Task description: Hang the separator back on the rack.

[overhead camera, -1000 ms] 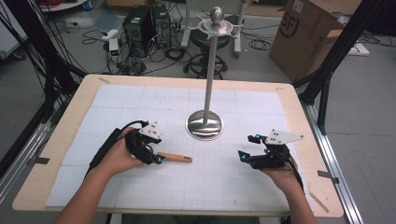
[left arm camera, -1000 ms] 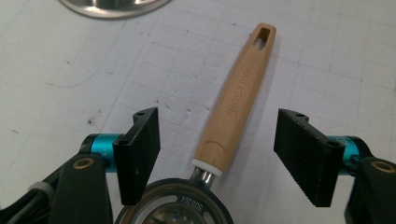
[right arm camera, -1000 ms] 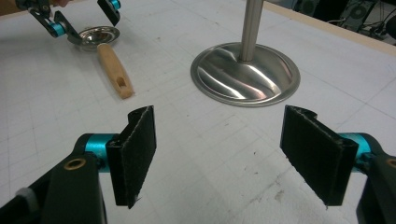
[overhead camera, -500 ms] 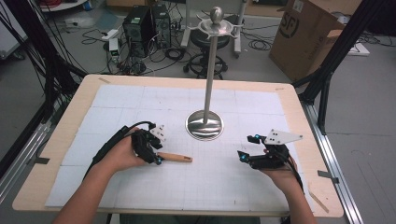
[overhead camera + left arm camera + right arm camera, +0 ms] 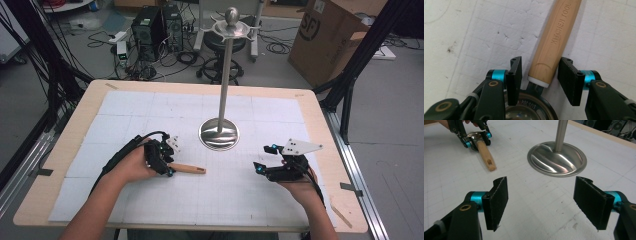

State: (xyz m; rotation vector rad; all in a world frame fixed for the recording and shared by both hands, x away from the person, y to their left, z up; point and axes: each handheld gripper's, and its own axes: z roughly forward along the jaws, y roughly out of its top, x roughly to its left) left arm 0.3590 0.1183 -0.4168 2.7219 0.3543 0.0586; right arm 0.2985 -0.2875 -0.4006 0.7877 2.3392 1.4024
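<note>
A kitchen tool with a light wooden handle (image 5: 190,169) and a round steel head (image 5: 531,111) lies flat on the white mat. My left gripper (image 5: 167,167) sits over the tool where the handle meets the head. In the left gripper view the handle (image 5: 556,32) runs between the two pads with a thin gap on each side. The jaws have just been closing on it, so my left gripper (image 5: 540,72) is still open. My right gripper (image 5: 265,159) rests to the right, open wide, with nothing between its pads (image 5: 499,202).
A tall steel stand (image 5: 226,75) with a round base (image 5: 219,134) rises at the middle of the mat, behind and between the two grippers. In the right gripper view its base (image 5: 556,157) lies just ahead, and the left gripper (image 5: 475,138) farther off.
The left gripper's jaws have narrowed around the wooden handle and the left hand has shifted slightly. The right gripper and the tool have stayed in place.
</note>
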